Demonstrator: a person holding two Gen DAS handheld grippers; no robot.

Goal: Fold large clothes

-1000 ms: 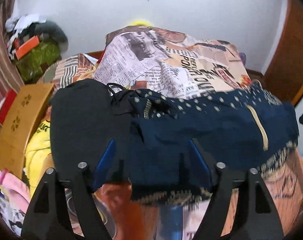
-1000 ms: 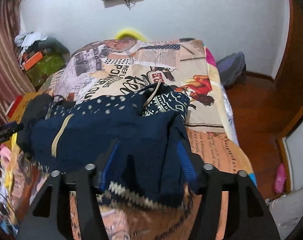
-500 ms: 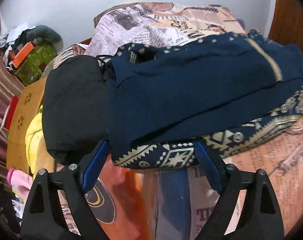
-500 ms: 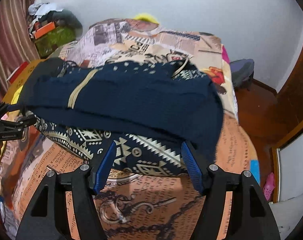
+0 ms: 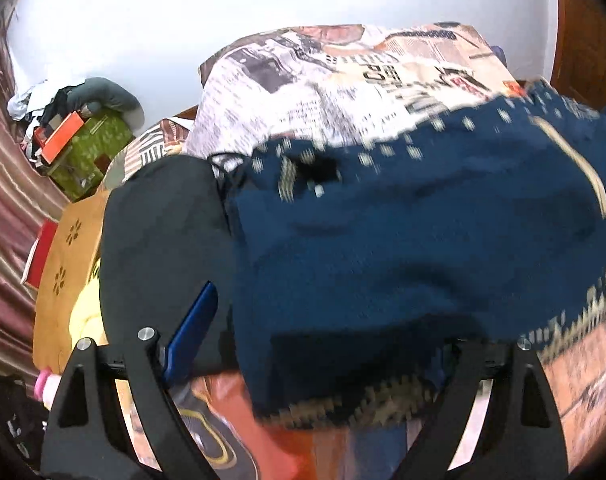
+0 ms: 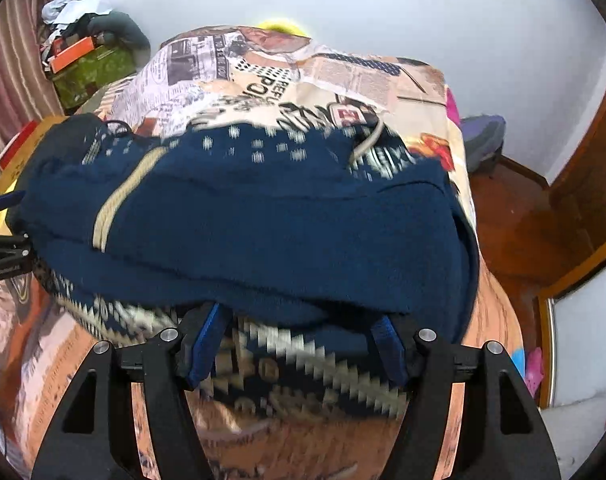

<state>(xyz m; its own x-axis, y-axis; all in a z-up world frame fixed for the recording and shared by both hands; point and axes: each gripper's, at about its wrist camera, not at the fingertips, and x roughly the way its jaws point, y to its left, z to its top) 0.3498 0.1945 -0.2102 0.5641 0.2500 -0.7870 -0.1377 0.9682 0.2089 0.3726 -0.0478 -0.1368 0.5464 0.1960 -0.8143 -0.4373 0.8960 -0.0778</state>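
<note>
At the far left a striped curtain [image 5: 3, 216] is seen, with one green box [image 5: 91, 152] and one orange box [image 5: 61, 136] in the corner beside it. Next come one tan carton [image 5: 63, 272] and one yellow cloth [image 5: 87, 316] at the edge of the bed [image 5: 303, 80], which is covered by a newspaper-print sheet. One black garment [image 5: 159, 248] lies on the bed, touching the left side of one navy sweater [image 5: 403, 248], which is laid across the middle of the bed with its patterned hem nearest the cameras. The left gripper [image 5: 315, 340] is held at the sweater's left end, its two fingers [image 5: 191, 332] spread wide; the hem lies between them, the right finger hidden under cloth, and no pinch is seen. The right gripper [image 6: 299, 344] is set at the right end, its two fingers [image 6: 205, 344] spread on either side of the hem; whether they press it cannot be told. At far right, wooden floor [image 6: 519, 232] and one pink slipper [image 6: 533, 372] are visible.
</note>
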